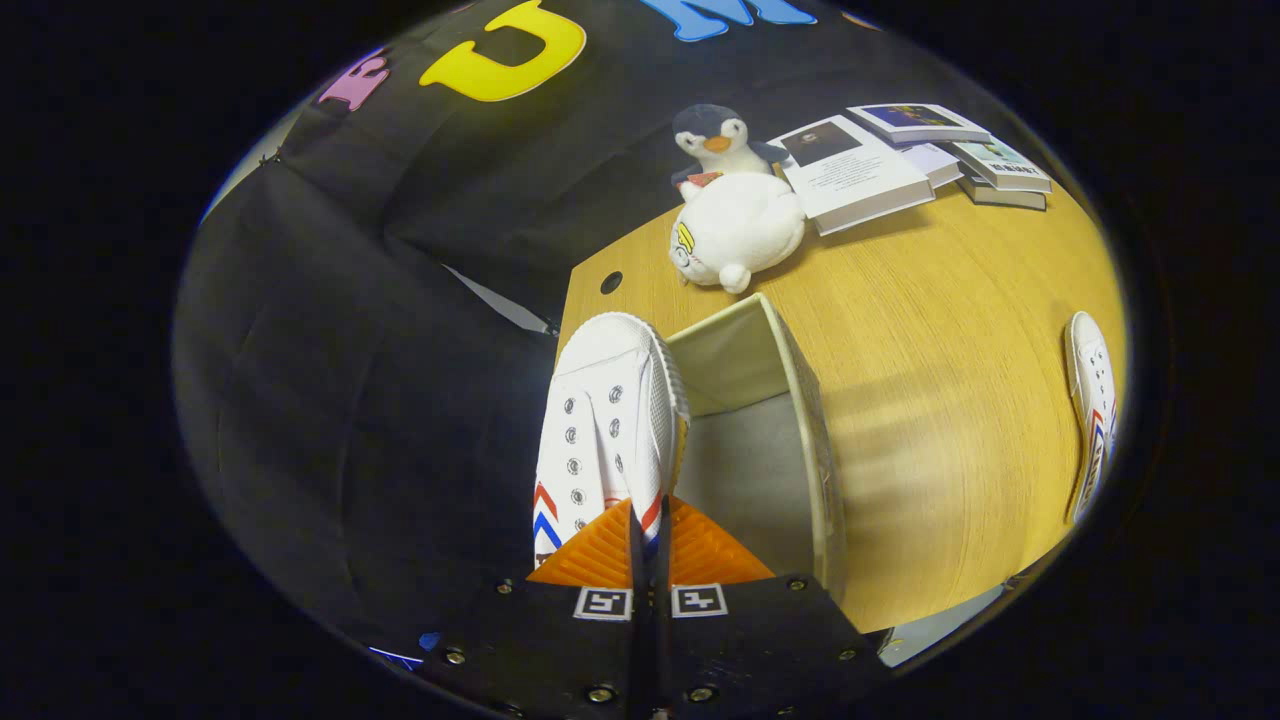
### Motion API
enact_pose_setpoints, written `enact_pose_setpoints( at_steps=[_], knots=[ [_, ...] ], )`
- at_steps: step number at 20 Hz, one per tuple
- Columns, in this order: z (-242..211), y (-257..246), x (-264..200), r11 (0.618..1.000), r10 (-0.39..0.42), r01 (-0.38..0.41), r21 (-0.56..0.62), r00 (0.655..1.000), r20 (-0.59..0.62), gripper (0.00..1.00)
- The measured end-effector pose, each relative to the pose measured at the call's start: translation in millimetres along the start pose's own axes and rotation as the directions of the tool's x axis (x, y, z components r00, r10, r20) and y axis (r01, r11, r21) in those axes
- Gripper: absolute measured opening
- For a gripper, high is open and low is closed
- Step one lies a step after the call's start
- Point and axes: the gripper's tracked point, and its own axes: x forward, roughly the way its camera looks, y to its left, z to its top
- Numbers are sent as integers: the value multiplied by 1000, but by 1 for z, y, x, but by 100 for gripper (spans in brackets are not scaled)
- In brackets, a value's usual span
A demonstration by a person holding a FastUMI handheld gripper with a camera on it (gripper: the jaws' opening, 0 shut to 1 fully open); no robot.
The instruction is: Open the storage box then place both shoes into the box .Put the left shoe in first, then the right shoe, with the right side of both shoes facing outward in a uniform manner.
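gripper (647,545) fingers clamped on white sneaker (600,430) collar – held over open storage box (800,400) near desk (930,400) left edge | second sneaker (1092,420) at right edge | tip: lower slowly, clear box wall, chevron side outward

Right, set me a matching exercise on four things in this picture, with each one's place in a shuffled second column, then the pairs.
1. held shoe
2. second shoe
3. white plush toy
4. books

A. lying alone on the table, well aside of the storage box
B. stacked beyond the plush toy
C. pinched at its edge in the gripper, at the box's open top
D. just beyond the box, in front of the penguin plush

Pairs: 1-C, 2-A, 3-D, 4-B
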Motion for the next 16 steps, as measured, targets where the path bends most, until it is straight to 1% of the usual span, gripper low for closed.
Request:
enact_pose_setpoints(
  at_steps=[4, 9, 14, 16],
  knots=[
    [-19, -2, 19, 998, -52, 51, -41, 998, -34, 0],
    [-35, -7, 35, 993, -111, 109, -36, 992, -66, 0],
    [-42, -15, 58, 991, -135, 132, -36, 984, -114, 1],
    [-48, -14, 59, 989, -142, 138, -46, 982, -127, 1]
  ],
)
